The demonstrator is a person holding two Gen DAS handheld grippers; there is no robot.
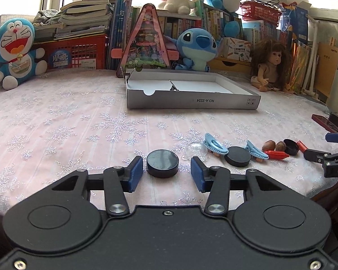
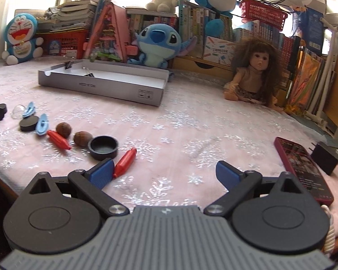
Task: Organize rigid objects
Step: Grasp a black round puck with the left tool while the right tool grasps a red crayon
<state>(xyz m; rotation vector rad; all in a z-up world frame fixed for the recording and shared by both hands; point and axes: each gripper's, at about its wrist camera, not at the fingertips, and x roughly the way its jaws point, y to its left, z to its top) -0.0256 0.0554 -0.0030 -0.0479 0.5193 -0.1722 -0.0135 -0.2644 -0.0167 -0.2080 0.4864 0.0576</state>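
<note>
While the left gripper (image 1: 166, 174) sits low over the pink snowflake cloth (image 1: 78, 121), a black disc (image 1: 162, 163) lies on the cloth between its blue pads (image 1: 136, 173), with a gap showing on either side, so the jaws are unclenched and grasp nothing. To the right of that disc runs a row of small things: a clear dome (image 1: 195, 149), two blue clips (image 1: 215, 146), a second black disc (image 1: 237, 156), a red capsule (image 1: 277, 154), two brown nuts (image 1: 269, 145) and a black cap (image 1: 291, 146). Farther back stands the grey tray box (image 1: 191, 100), with a binder clip (image 1: 173, 87) inside.

From the right wrist, the right gripper (image 2: 164, 175) hangs spread wide over bare cloth, holding nothing; a second red capsule (image 2: 125, 162) lies just beside its left pad. Only this view shows the red phone (image 2: 304, 168) and black charger (image 2: 325, 158) on the right; the disc between the left jaws is out of its frame
</note>
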